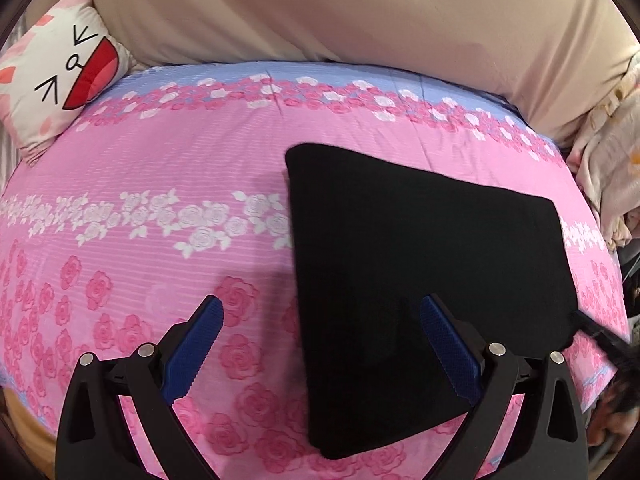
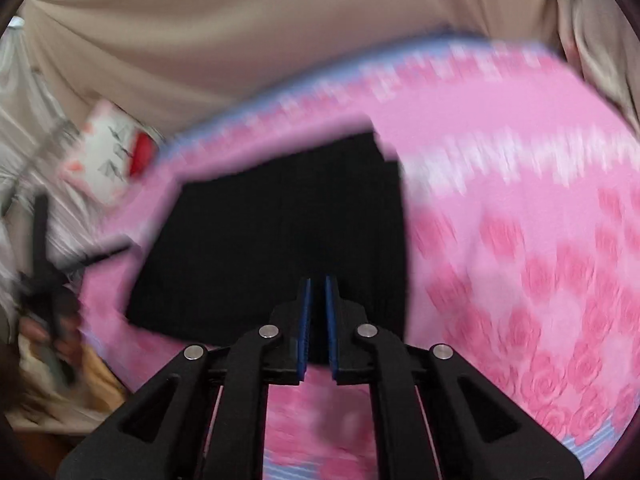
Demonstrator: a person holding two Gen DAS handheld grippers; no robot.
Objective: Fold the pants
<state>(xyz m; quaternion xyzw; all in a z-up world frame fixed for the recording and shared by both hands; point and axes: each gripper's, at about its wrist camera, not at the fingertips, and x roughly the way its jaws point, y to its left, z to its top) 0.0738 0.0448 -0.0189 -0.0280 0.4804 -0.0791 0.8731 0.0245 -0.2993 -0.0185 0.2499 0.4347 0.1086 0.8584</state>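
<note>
The black pants (image 1: 420,240) lie folded into a flat, roughly square stack on the pink rose-patterned bedsheet (image 1: 140,152). My left gripper (image 1: 322,304) hovers open over the stack's near left edge. Its left finger is over bare sheet, its right finger over the black cloth, and nothing is between them. In the blurred right wrist view the pants (image 2: 280,216) fill the middle. My right gripper (image 2: 318,280) stands shut at their near edge, pads almost together. No cloth shows pinched between them.
A white cartoon-face pillow (image 1: 60,72) sits at the far left corner of the bed. Beige fabric (image 1: 320,12) covers the back. A heap of pale clothing (image 1: 612,168) lies at the right edge. The bed's near edge drops off below both grippers.
</note>
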